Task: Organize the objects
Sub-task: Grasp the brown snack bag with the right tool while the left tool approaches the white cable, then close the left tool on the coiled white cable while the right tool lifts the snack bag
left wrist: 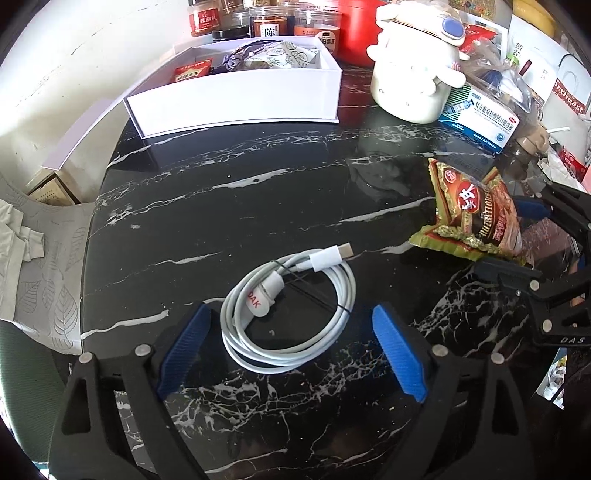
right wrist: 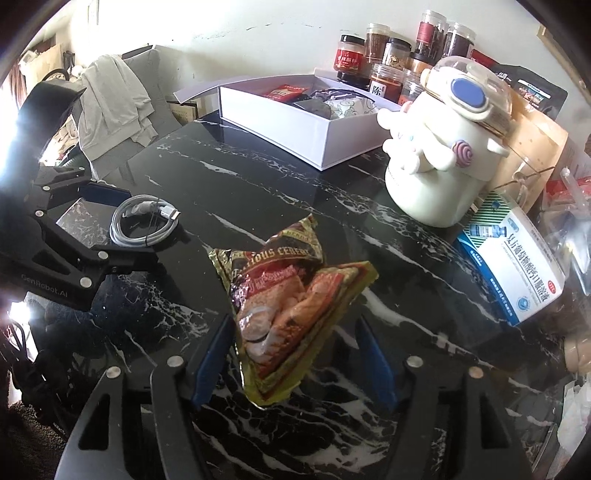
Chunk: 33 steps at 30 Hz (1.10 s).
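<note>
A coiled white USB cable (left wrist: 291,314) lies on the black marble table (left wrist: 258,192). My left gripper (left wrist: 291,336) is open, its blue pads either side of the coil without touching it; the coil also shows in the right wrist view (right wrist: 142,219). A crumpled gold and brown cereal packet (right wrist: 284,314) lies between the open pads of my right gripper (right wrist: 291,358); it also shows in the left wrist view (left wrist: 476,218). An open white box (left wrist: 240,99) with snack packets inside stands at the back of the table.
A cream character-shaped jar (left wrist: 417,70) and a blue and white medicine box (left wrist: 480,122) stand at the back right. Several spice jars (left wrist: 266,22) line the wall behind the white box. A chair with grey cloth (right wrist: 114,99) stands off the table's left edge.
</note>
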### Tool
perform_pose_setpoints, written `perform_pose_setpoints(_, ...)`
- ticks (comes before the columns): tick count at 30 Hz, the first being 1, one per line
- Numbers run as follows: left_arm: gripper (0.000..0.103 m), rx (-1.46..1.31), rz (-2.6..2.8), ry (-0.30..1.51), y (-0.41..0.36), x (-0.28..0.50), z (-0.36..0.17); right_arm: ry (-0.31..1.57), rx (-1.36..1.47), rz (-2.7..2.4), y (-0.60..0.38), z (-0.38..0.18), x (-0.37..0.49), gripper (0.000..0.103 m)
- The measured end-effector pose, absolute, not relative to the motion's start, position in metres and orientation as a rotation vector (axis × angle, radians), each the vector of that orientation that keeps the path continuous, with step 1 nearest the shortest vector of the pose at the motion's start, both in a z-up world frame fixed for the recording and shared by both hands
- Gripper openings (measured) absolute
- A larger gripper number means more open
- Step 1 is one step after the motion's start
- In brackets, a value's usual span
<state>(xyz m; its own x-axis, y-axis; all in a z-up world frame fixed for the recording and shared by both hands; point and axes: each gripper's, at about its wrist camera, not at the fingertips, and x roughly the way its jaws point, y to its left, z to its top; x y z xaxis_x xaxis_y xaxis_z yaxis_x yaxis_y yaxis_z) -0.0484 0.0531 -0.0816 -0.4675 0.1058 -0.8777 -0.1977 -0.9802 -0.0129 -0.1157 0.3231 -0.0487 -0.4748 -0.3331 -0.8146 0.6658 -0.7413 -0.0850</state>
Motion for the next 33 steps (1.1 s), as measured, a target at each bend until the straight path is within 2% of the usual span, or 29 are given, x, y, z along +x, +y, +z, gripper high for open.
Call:
perform_pose_setpoints(20, 0.095, -1.482, 2.548, 0.139, 0.054, -0.049, -0.082, 0.535, 0.981, -2.206, 0.301, -0.042, -0.13, 0.072)
perform_pose_setpoints(25, 0.095, -1.472, 2.556, 0.135, 0.054, -0.049, -0.082, 0.437, 1.034, -2.207, 0.297, -0.043, -0.139, 0.08)
perform_pose_setpoints(33, 0.095, -1.467, 2.559, 0.134, 0.054, -0.048, -0.082, 0.373, 1.088, -2.227, 0.286, -0.049, -0.148, 0.081)
